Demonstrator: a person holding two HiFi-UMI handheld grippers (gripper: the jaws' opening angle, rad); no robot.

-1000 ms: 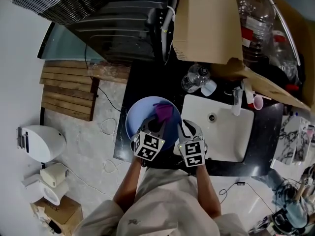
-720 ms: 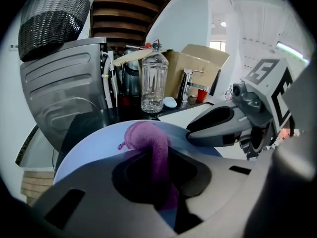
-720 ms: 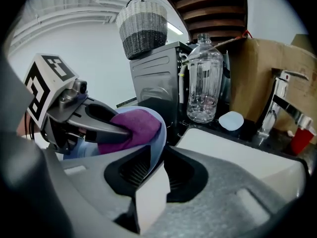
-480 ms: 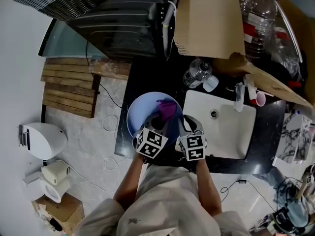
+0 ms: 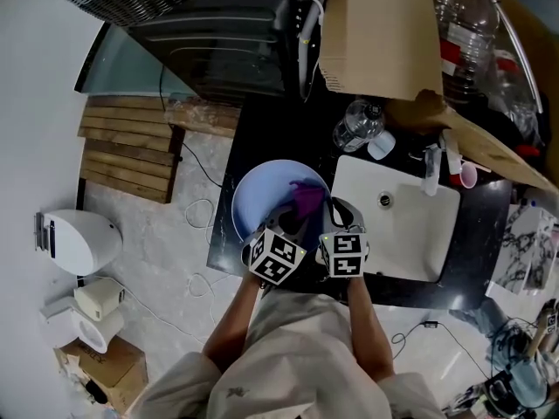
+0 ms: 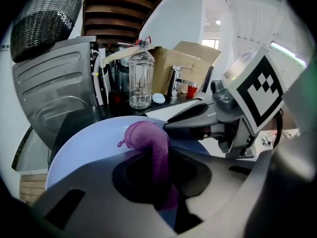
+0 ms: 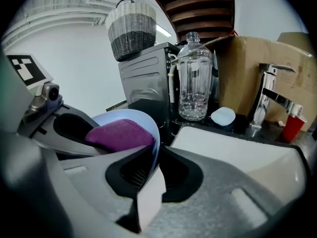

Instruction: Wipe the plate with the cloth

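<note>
A pale blue plate lies on the black counter just left of the white sink. My left gripper is shut on a purple cloth, which rests on the plate's face and droops between the jaws as a purple fold. My right gripper is shut on the plate's right rim, the edge pinched between its two jaws. The purple cloth lies just left of that grip, inside the plate.
The white sink with its tap lies to the right. An empty plastic bottle and a small white cap stand behind the plate. A cardboard box and a dark grey appliance line the back.
Both grippers, with plate and cloth, sit a little further right in the view. The cloth has slid slightly toward the plate's right rim.
</note>
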